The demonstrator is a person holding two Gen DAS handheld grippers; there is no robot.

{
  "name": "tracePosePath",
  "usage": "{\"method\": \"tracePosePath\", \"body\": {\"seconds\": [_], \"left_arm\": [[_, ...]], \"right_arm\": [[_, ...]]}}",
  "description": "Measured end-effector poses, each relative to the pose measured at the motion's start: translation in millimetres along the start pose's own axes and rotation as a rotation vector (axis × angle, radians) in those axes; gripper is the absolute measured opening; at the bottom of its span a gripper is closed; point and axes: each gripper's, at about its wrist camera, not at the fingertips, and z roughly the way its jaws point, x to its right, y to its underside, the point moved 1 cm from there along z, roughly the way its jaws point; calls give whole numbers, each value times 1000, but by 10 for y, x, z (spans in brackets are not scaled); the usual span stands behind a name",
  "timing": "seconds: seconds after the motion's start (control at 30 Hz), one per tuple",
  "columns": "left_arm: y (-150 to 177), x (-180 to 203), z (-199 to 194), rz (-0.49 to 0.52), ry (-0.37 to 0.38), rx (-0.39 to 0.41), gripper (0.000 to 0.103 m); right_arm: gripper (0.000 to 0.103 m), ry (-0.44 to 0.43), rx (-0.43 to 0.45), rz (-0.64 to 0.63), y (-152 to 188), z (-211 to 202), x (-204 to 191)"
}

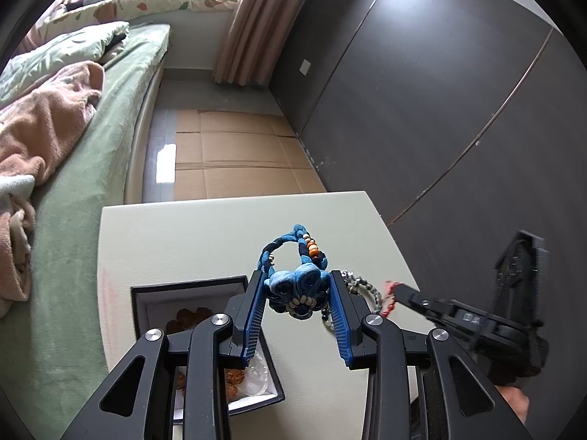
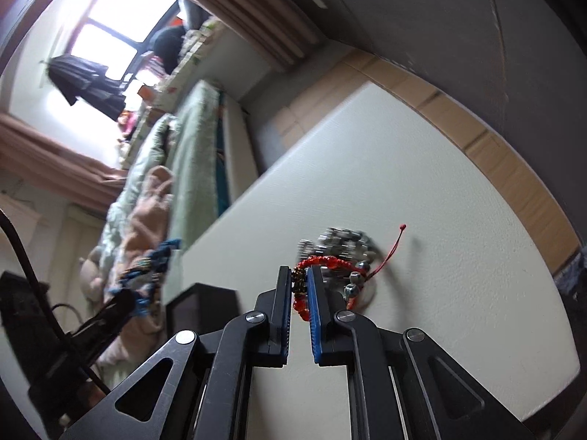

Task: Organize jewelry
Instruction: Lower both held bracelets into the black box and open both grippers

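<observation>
Bedroom: green bed [image 1: 91,168], dark wardrobe [image 1: 422,91]

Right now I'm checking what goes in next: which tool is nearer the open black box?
Left. The left tool, clamping the blue fabric necklace, hangs right beside the black box; the right tool, gripping the red bracelet, is farther away.

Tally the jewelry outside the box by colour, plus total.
Blue: 1, necklace in the left gripper
Red: 1, bracelet in the right gripper
Silver-grey: 1, bead strand on the table
Total: 3
</observation>
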Motion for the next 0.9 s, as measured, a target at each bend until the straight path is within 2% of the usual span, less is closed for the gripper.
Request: {"method": "tracePosePath", "body": {"seconds": [0.3,0.47,0.57,0.63,0.73,0.9], "left_arm": [[57,-206,-211,-23,-59,6,36],[107,-367,-252,-35,-83,-16,36],[159,-434,-206,-45,-83,-61,42],[192,-473,-178,-56,-86,-90,58],[214,-504,-245,-71,-104,-72,72],[208,-558,-436,-100,-107,-20,73]], "right_arm": [[10,-118,59,-88,112,-238,-373],[10,-128,52,-110,166,-226,-479],[10,-137,42,-120,196,-211,-538],[10,-150,35,-134,208,-198,-597],[10,-166,20,-151,263,-167,-685],[10,-202,-10,-196,375,-85,-913]]}}
